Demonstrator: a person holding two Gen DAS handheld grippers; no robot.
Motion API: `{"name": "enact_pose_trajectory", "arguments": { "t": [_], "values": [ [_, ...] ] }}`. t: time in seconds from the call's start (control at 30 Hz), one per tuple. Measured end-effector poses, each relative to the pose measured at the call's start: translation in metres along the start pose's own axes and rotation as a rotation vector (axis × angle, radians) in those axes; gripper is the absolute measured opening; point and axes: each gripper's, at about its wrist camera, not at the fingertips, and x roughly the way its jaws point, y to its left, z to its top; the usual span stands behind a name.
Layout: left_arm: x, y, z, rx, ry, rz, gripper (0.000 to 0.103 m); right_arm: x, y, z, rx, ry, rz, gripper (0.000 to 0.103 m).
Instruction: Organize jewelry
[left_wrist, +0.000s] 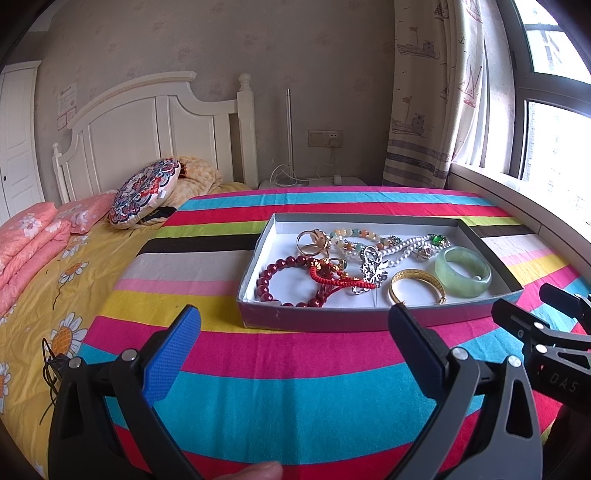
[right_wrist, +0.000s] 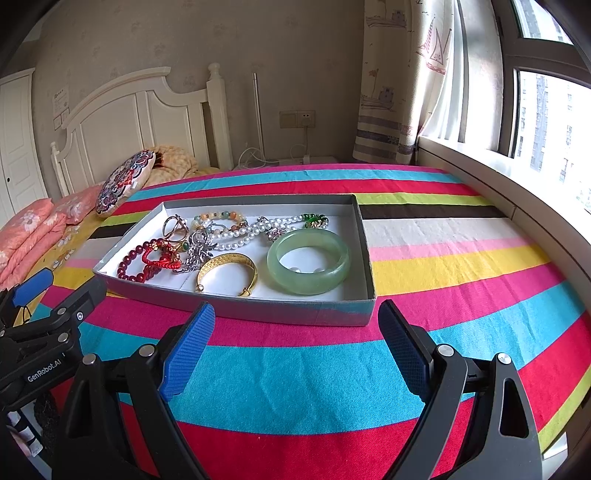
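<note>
A shallow grey box (left_wrist: 332, 320) (right_wrist: 280, 314) lies on the striped cloth and holds a jumble of jewelry. In it are a pale green jade bangle (left_wrist: 463, 288) (right_wrist: 307, 286), a gold cuff (left_wrist: 410, 275) (right_wrist: 225, 263), a dark red bead bracelet (left_wrist: 273, 269) (right_wrist: 127, 266), a red cord bracelet (left_wrist: 325, 277), a pearl necklace (left_wrist: 402, 249) (right_wrist: 243, 233) and a silver piece (left_wrist: 369, 267). My left gripper (left_wrist: 293, 314) is open just short of the box's near wall, nothing between its pads. My right gripper (right_wrist: 296, 309) is likewise open and empty at the box's near right corner.
The striped cloth (right_wrist: 443, 266) covers a raised surface beside a bed with a yellow flowered sheet (left_wrist: 55, 295), a patterned cushion (left_wrist: 146, 194) and a white headboard (left_wrist: 147, 125). A window sill (right_wrist: 498, 184) and curtain (right_wrist: 399, 92) run along the right. A thumb (left_wrist: 258, 470) shows at the bottom edge.
</note>
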Motion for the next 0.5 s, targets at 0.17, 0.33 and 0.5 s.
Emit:
{"name": "enact_pose_trajectory", "arguments": {
  "t": [0.17,0.33,0.5],
  "values": [
    [-0.0018,0.0059,0.0010,-0.020,-0.006,-0.009,0.101,0.0002,0.0004,-0.0002,0.000,0.001,0.001,0.087],
    [-0.0008,0.0105,0.0029,-0.039,0.003,-0.021,0.101,0.0005,0.0000,-0.0004,0.001,0.004,0.003,0.087],
    [0.0007,0.0084,0.0027,-0.025,0.016,0.000,0.101,0.0013,0.0005,-0.0004,0.000,0.007,0.006,0.087]
  ]
}}
